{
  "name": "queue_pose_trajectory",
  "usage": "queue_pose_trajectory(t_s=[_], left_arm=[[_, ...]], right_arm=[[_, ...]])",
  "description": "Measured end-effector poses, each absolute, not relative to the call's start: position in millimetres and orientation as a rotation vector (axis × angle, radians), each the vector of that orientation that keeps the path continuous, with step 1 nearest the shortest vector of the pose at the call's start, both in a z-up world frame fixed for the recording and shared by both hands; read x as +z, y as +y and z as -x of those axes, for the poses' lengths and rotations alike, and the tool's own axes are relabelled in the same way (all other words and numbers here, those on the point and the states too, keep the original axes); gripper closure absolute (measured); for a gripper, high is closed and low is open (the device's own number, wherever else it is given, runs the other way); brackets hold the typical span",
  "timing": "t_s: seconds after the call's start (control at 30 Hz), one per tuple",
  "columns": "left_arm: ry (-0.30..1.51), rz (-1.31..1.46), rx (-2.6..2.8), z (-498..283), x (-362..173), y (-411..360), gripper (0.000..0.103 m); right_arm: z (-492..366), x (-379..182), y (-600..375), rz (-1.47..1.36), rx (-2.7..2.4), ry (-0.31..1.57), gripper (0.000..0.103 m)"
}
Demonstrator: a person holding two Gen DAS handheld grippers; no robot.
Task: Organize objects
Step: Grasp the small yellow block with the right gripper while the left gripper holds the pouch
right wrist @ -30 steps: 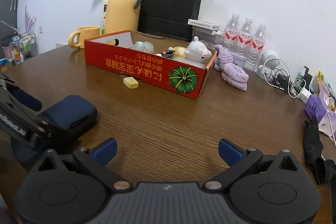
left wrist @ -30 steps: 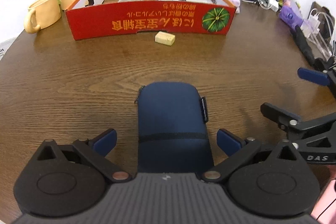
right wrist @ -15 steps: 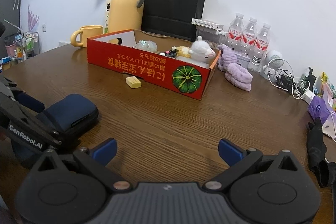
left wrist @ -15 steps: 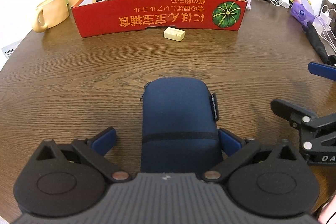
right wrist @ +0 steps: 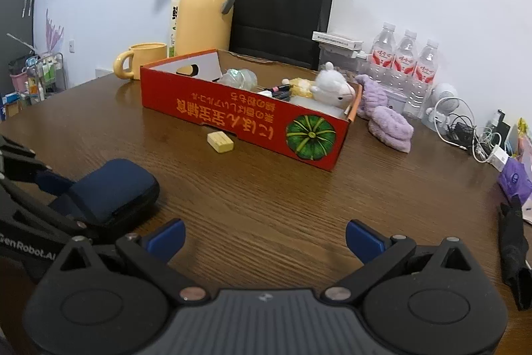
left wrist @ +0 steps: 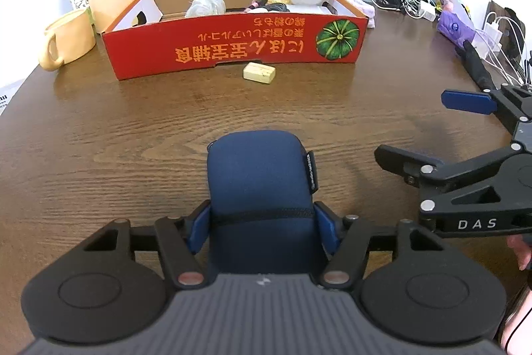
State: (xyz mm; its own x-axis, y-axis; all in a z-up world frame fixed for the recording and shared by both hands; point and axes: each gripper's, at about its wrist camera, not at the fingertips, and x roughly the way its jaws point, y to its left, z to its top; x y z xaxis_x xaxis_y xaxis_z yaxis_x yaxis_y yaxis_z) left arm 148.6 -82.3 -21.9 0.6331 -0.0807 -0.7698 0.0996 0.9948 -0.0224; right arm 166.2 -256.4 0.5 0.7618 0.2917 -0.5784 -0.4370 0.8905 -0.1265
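Lying flat on the wooden table (left wrist: 99, 135), the dark blue pouch (left wrist: 259, 175) sits near the camera with its long side pointing toward the far red cardboard box (left wrist: 232, 49). The left gripper (left wrist: 261, 227) has just been closing, and its blue pads (left wrist: 198, 228) now press against both sides of the pouch's near end, so the pouch is grasped while it rests on the table. In the right wrist view the same pouch (right wrist: 113, 188) appears at the near left, with the left gripper's black frame around it. The right gripper (right wrist: 264, 238) hovers over bare table with its jaws spread wide and nothing between them; in the left wrist view it (left wrist: 429, 128) reaches in from the right edge, well apart from the pouch. Just in front of the box's near wall lies a small cream-yellow block (left wrist: 259, 73). Inside the box are a white plush animal (right wrist: 332, 87), a crumpled clear wrapper (right wrist: 239, 77) and some smaller items too small to tell. To the left of the box stand a yellow mug (left wrist: 66, 37) and a yellow thermos jug (right wrist: 204, 12), and to the right of it lie purple fabric bundles (right wrist: 385, 118).
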Motion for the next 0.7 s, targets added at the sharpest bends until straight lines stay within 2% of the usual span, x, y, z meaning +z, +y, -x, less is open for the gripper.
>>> queue_pose_trajectory(t_s=[0.6,0.67,0.7], left_arm=[[0.75,0.112,0.014,-198.8,1.5,6.8,0.039],[0.741,0.118,0.018,-204.5,1.1,13.8,0.039],[0.737,0.122,0.019,-207.8,0.9,17.1,0.039]], right_arm=[[-239.3,-4.7,-182.2,0.224,0.401,0.581,0.0],[-252.2,-8.0,-172.9,0.218,0.394,0.58,0.005],[-258.7,-9.8,-168.5,0.214,0.392,0.581,0.011]])
